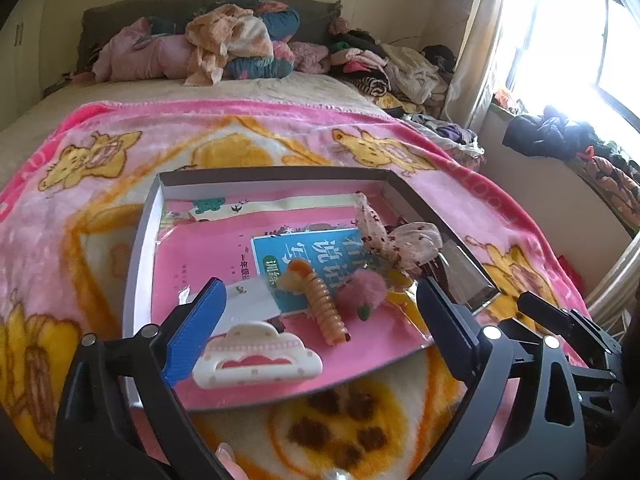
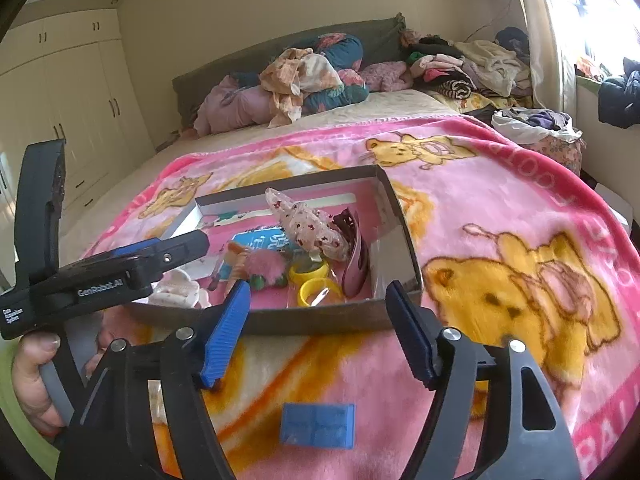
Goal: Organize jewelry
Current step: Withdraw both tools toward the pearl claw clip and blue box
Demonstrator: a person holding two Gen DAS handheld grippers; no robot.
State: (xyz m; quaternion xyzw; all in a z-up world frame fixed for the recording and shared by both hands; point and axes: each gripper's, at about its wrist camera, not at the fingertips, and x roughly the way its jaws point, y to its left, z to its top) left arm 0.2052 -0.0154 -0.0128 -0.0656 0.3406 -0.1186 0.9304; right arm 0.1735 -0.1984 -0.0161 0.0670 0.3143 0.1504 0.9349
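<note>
A shallow grey cardboard box (image 1: 272,172) lies on the pink blanket and holds hair accessories. In it are a white cloud-shaped hair claw (image 1: 256,356), an orange ribbed clip (image 1: 326,312), a pink pompom (image 1: 362,292), a floral fabric bow (image 1: 400,244) and a dark red claw (image 2: 356,256). Two yellow rings (image 2: 320,292) sit by the box's near wall. My left gripper (image 1: 322,288) is open above the box's near end, and the white claw lies free by its blue left pad. My right gripper (image 2: 318,288) is open just short of the box's near wall (image 2: 312,316), with nothing between its fingers.
A blue and pink booklet (image 1: 316,256) lines the box floor. A small blue case (image 2: 318,426) lies on the blanket (image 2: 500,208) in front of the right gripper. Piled clothes and pillows (image 1: 224,44) fill the bed's far end. A wardrobe (image 2: 72,100) stands left and a window (image 1: 568,40) right.
</note>
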